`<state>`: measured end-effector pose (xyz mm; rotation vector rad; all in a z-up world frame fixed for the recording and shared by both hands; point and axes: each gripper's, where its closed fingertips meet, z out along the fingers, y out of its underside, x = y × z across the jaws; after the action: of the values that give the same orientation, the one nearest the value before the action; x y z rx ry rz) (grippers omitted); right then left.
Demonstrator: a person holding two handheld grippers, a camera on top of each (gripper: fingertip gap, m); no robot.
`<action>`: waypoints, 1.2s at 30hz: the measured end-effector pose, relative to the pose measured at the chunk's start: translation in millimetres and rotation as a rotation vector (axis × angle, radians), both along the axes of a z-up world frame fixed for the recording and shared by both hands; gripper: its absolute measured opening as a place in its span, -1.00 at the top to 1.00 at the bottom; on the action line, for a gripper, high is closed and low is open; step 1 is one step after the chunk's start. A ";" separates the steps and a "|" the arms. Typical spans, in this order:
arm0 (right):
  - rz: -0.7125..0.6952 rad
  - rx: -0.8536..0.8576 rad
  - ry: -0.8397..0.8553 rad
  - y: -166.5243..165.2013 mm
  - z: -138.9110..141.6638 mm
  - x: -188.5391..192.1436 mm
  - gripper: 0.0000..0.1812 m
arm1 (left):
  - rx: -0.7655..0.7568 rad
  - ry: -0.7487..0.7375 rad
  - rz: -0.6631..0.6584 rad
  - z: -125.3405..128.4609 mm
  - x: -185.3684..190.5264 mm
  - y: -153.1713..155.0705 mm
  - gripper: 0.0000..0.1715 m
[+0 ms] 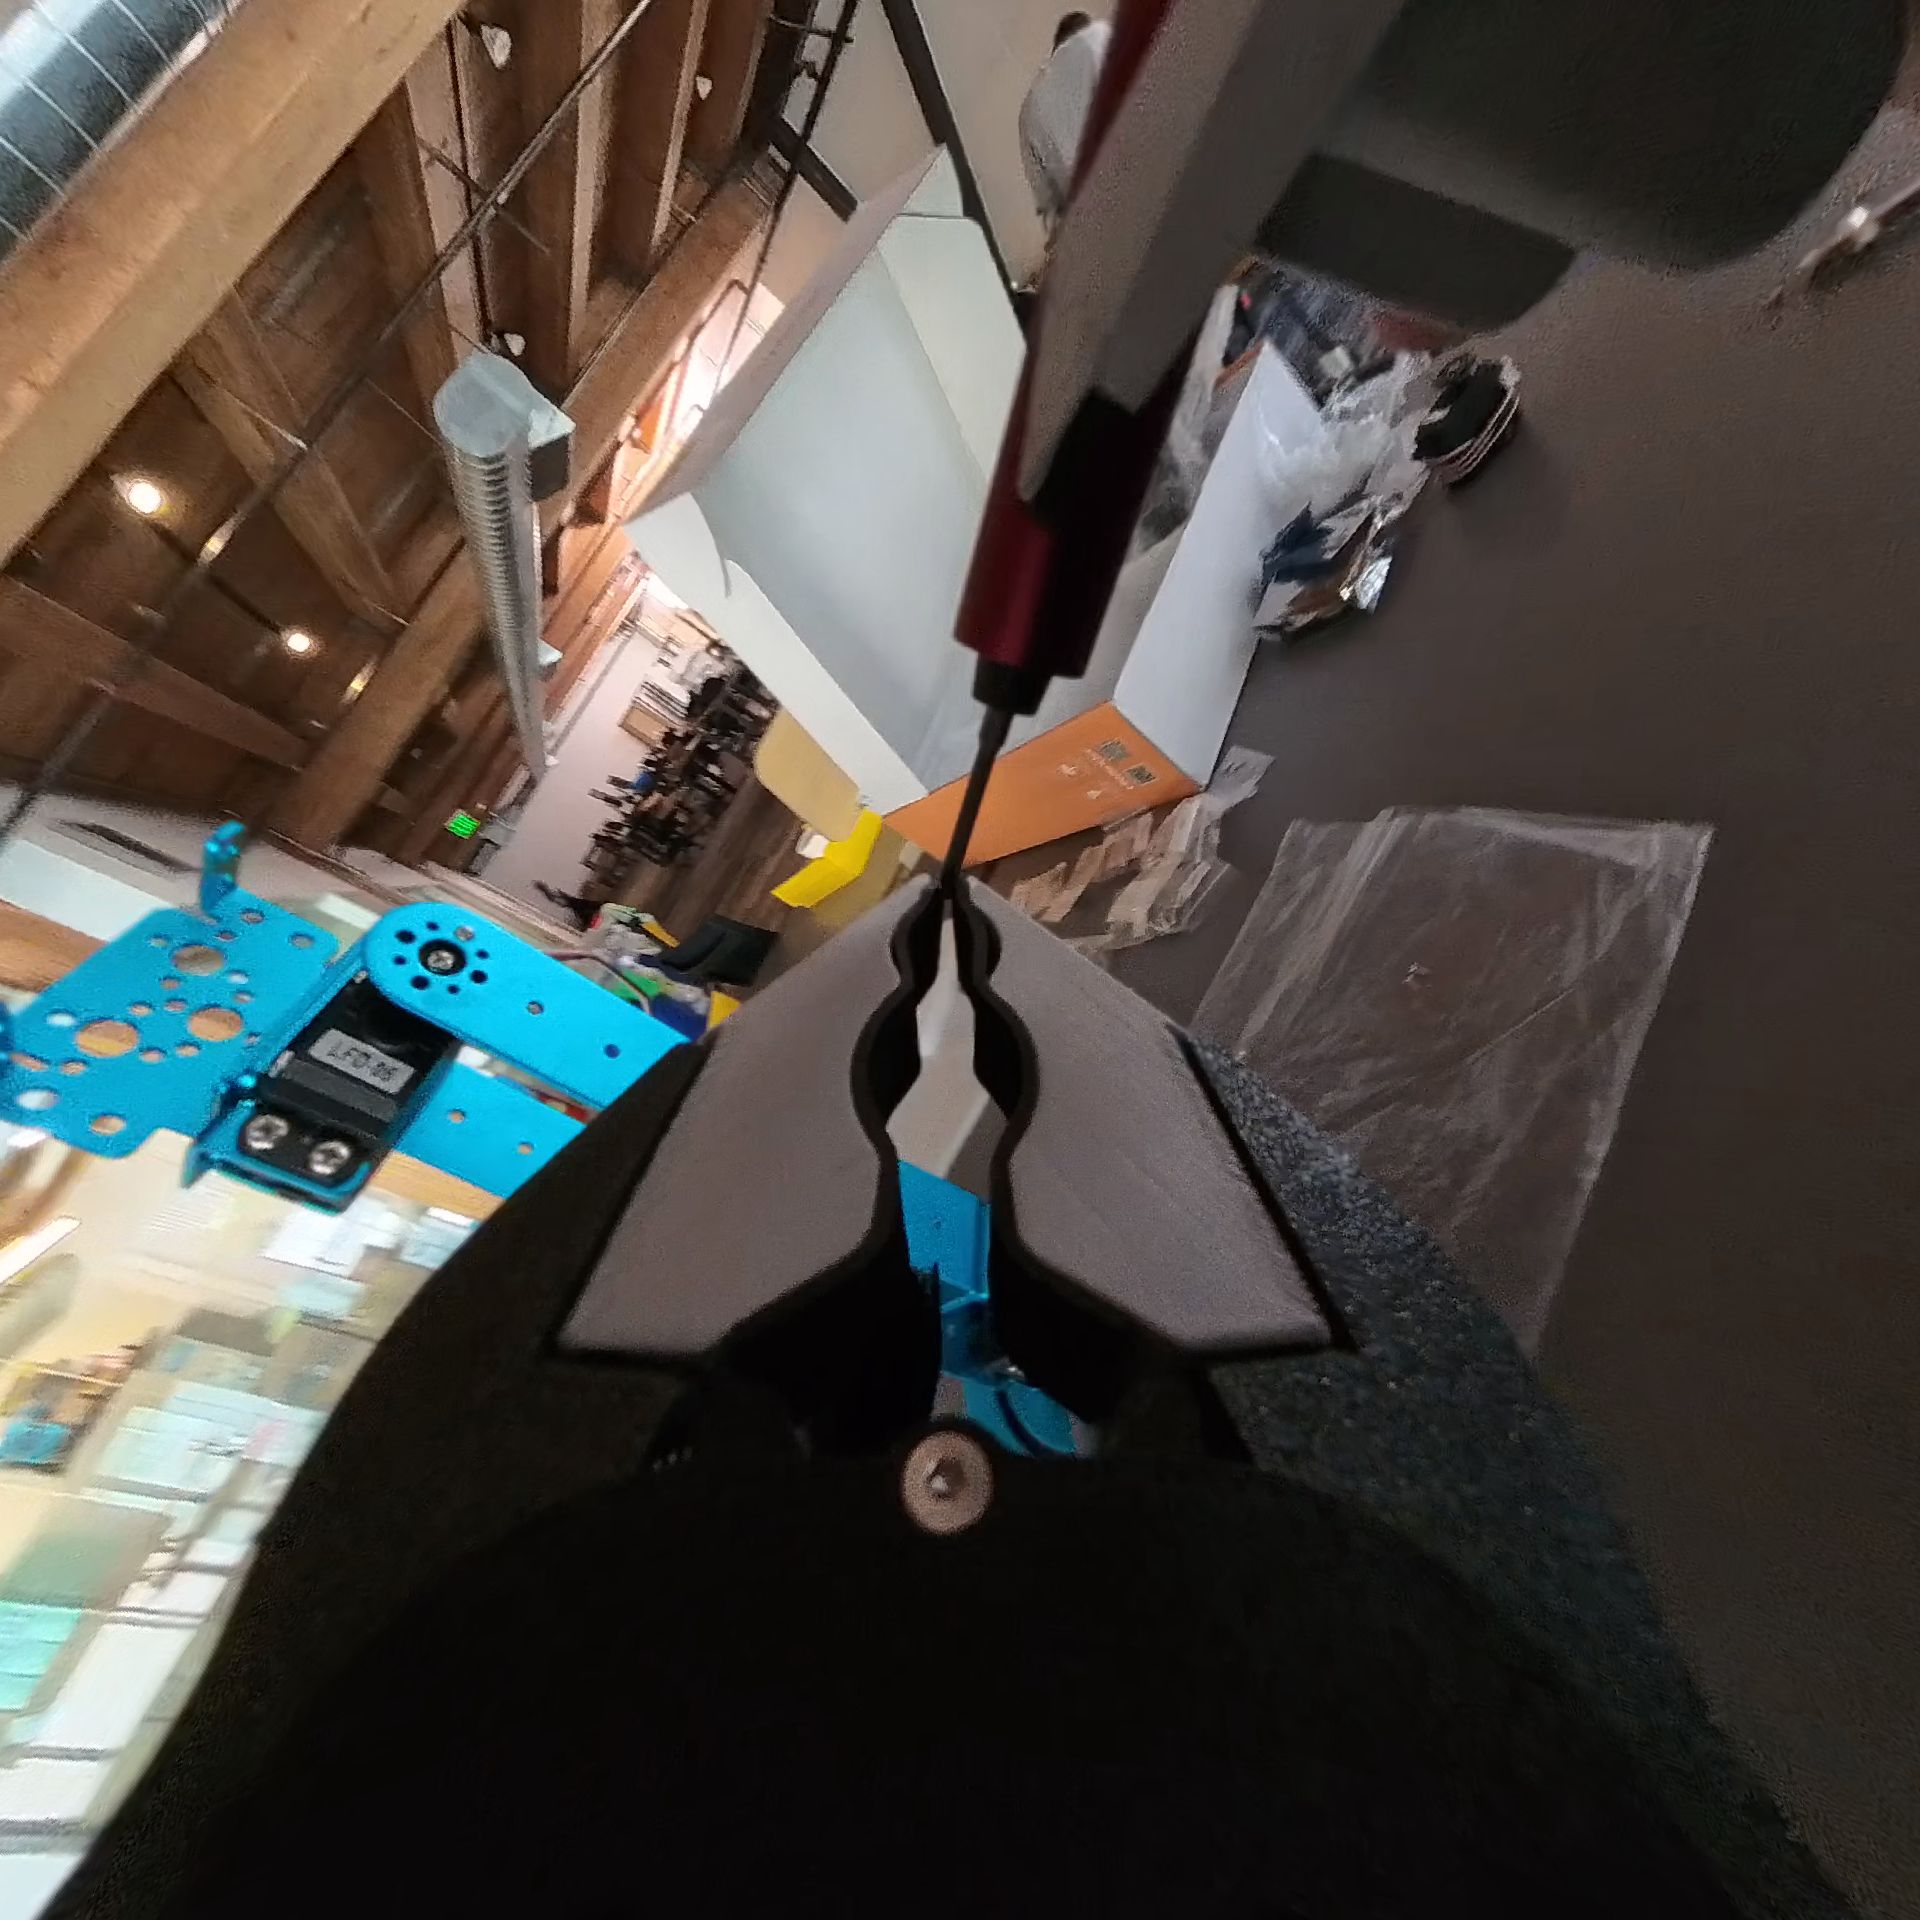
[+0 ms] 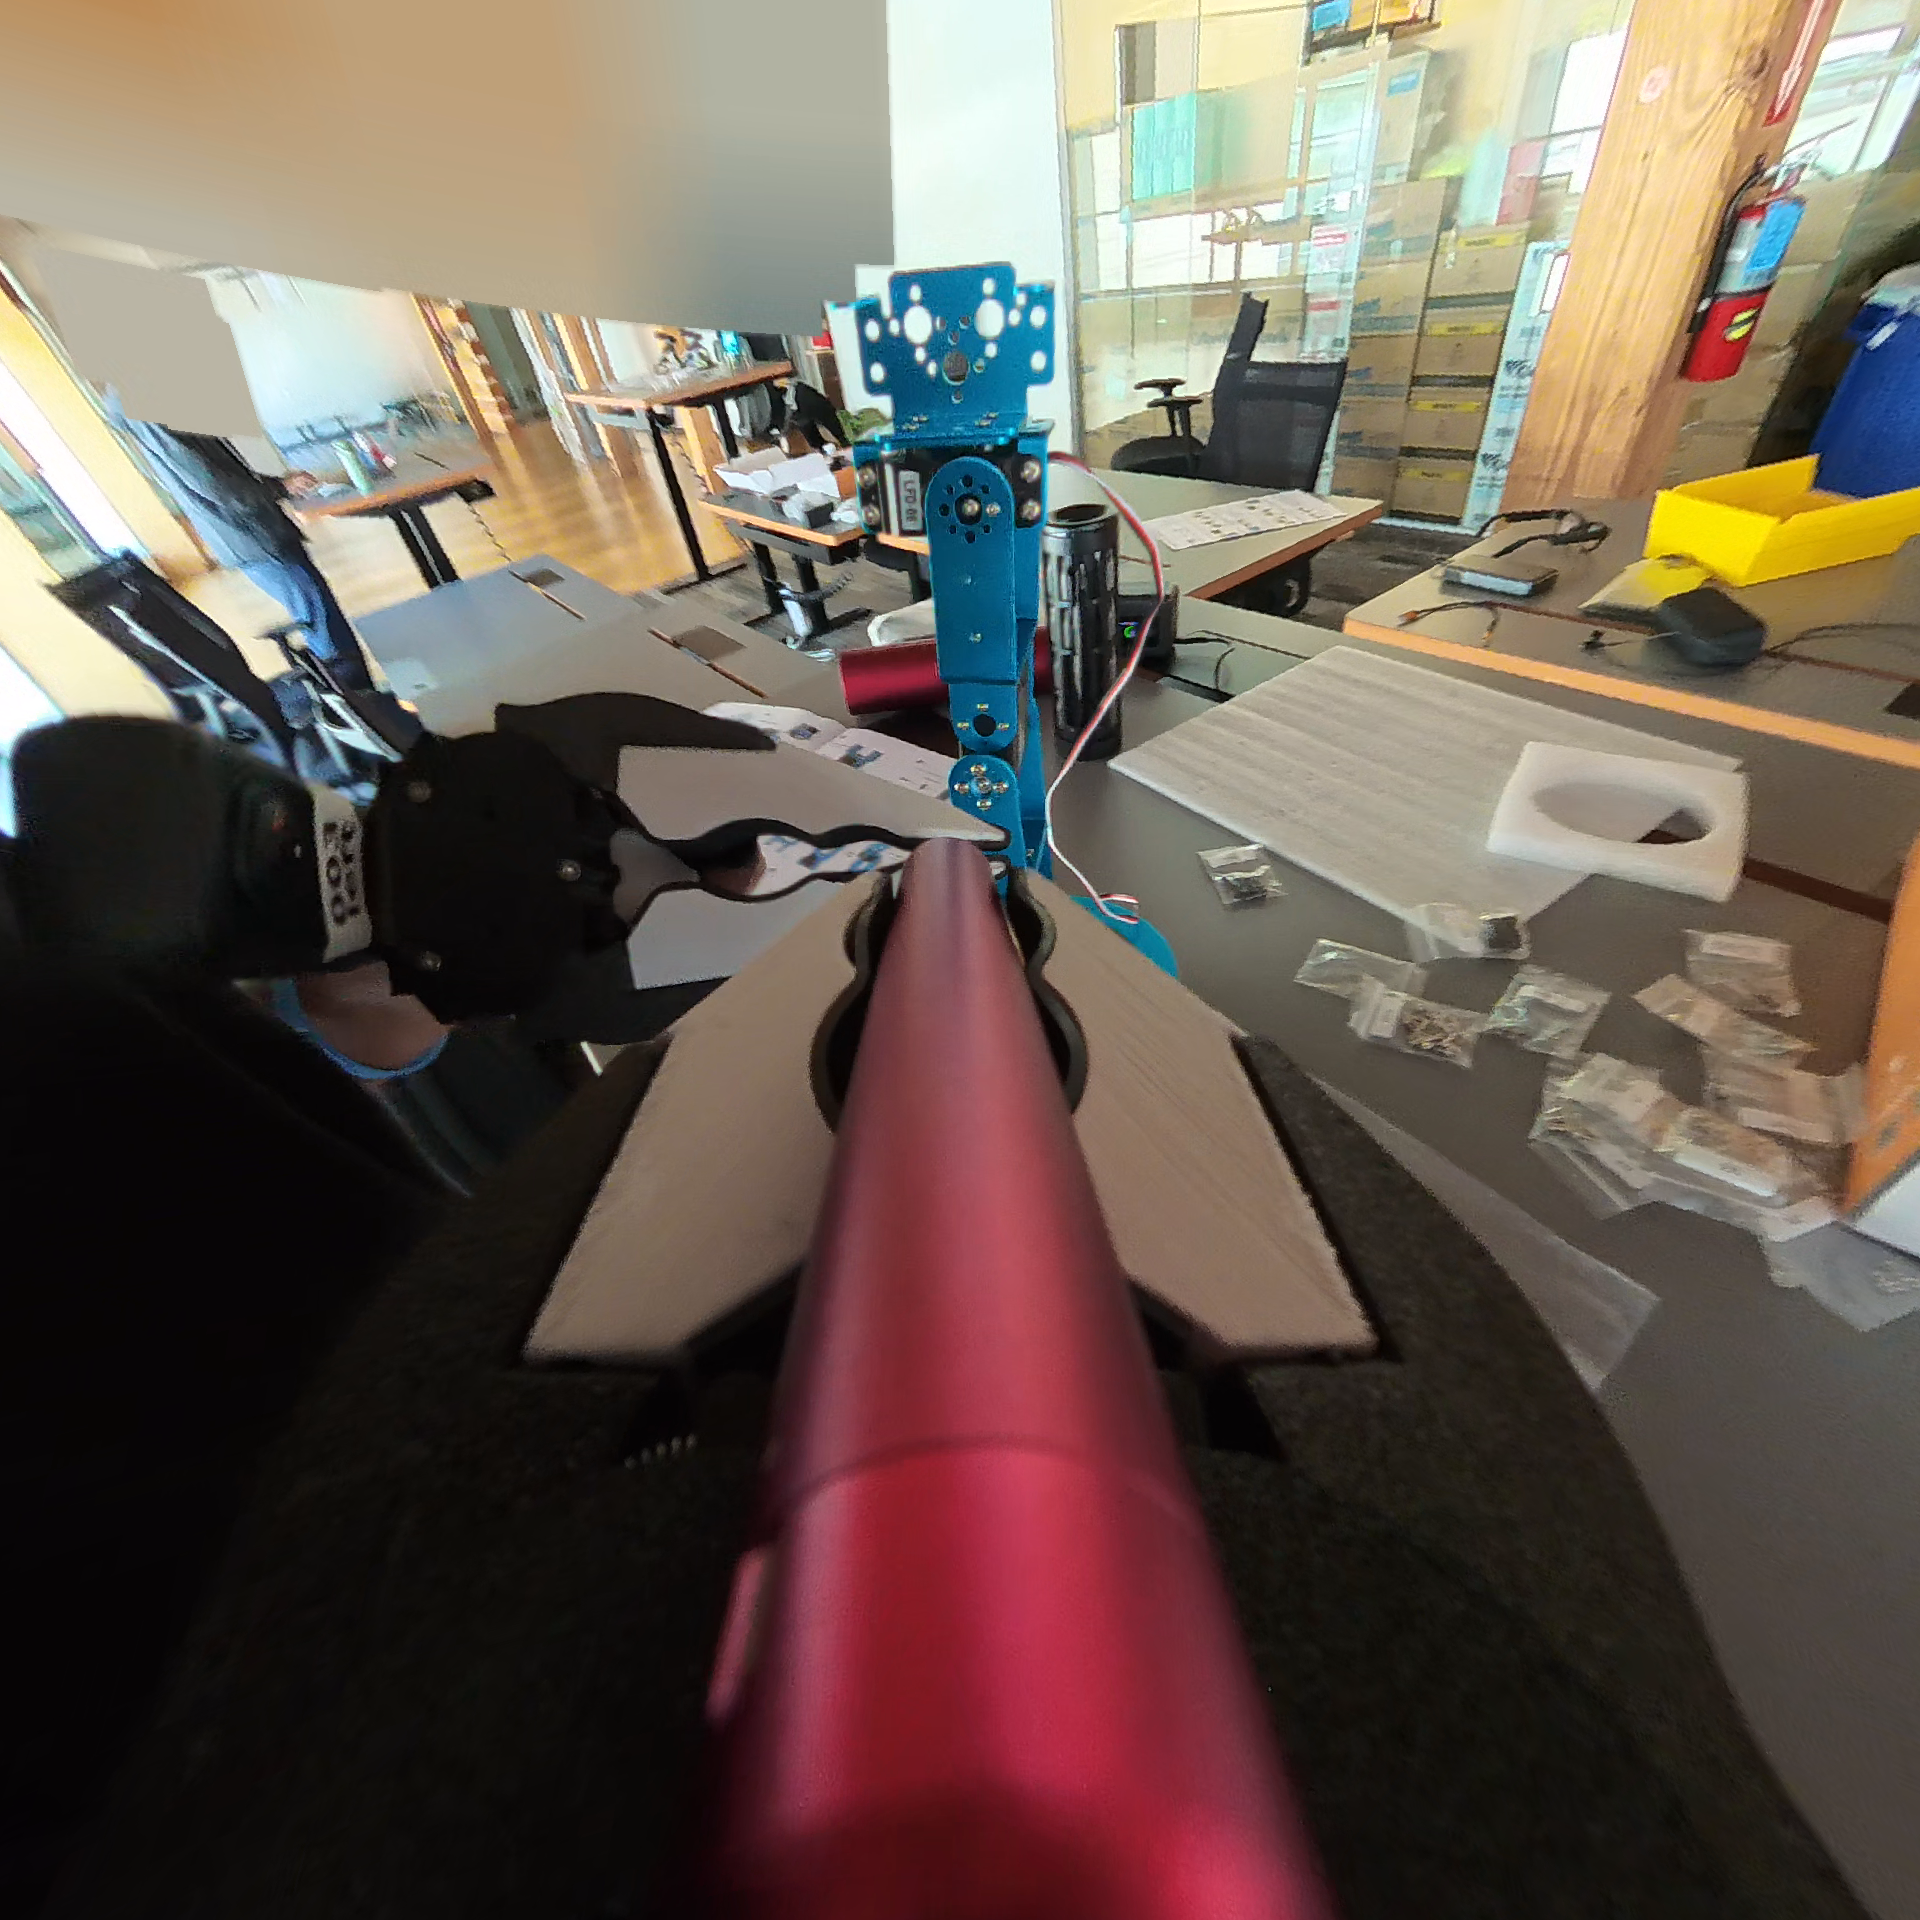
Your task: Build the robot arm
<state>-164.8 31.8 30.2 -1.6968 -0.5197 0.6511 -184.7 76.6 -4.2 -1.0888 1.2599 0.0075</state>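
While the left tongs (image 2: 997, 836) pinch the thin black shaft (image 1: 966, 821), right tongs (image 2: 951, 894) clamp the red screwdriver (image 2: 935, 1195) beside the blue servo arm (image 2: 977, 582); risk: shaft slipping, toppling it across the counter (image 2: 1714, 1455).

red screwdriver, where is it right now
The red screwdriver lies clamped along the right gripper, pointing at the foot of the blue servo arm. Its thin black shaft meets the left gripper tips.
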 end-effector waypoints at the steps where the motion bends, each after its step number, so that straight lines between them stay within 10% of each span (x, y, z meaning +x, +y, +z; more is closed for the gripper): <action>1: -0.007 0.003 -0.010 0.6 -0.8 -0.4 0.75 | 0.024 0.019 0.005 -1.0 -0.1 0.9 0.99; 14: -0.113 0.116 -0.311 11.7 -29.4 -10.5 0.76 | 0.170 0.293 0.134 -33.1 -2.0 18.8 0.99; 36: -0.108 0.081 -0.052 15.0 -20.5 15.0 0.76 | 0.082 0.215 0.188 -19.8 -39.1 26.9 0.85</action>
<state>-149.8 46.8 9.8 -1.6563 -0.4813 0.5023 -223.8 103.5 -24.0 -1.1536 1.3315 0.3235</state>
